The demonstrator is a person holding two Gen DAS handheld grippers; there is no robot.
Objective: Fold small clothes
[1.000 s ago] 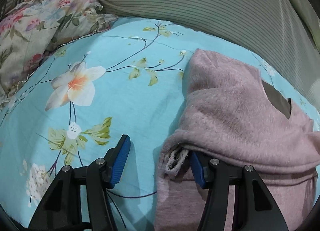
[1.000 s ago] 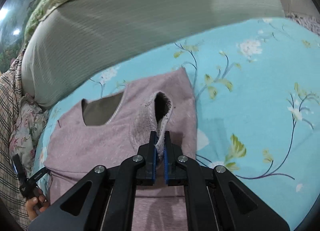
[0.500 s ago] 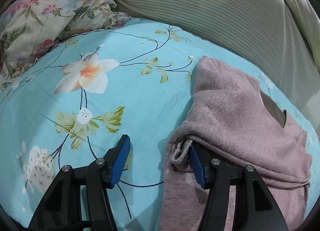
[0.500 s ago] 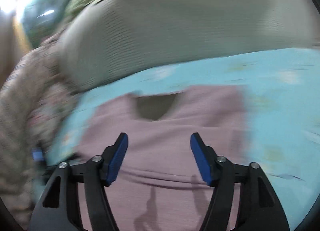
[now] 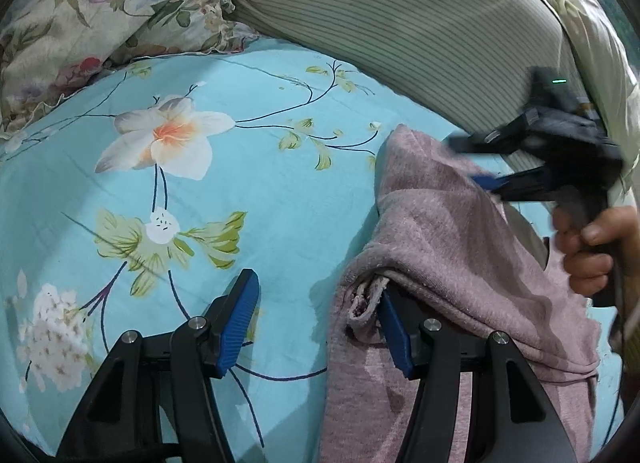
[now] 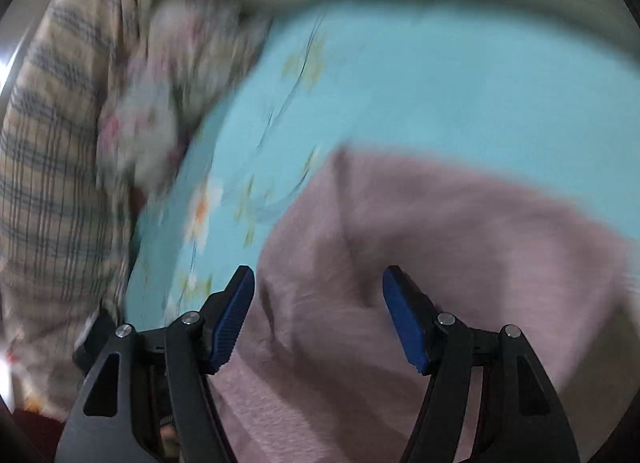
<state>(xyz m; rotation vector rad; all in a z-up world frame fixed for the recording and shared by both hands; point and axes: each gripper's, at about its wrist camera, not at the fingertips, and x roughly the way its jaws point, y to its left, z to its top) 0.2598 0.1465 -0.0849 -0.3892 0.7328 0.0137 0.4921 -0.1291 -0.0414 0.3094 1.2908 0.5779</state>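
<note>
A small pink fleece garment lies on the turquoise floral bedsheet, with one sleeve folded across its body. My left gripper is open. Its right finger sits under the folded sleeve's cuff and its left finger is over bare sheet. My right gripper is open and empty, low over the pink garment. In the left wrist view my right gripper shows blurred above the garment's far edge, held by a hand.
A striped grey-green bolster runs along the far side of the bed. A floral pillow lies at the far left. A plaid cloth and the floral pillow show at the left of the blurred right wrist view.
My right gripper opened, let go of the sleeve, and swung left over the garment. It has come into the left wrist view. My left gripper stayed open by the cuff.
</note>
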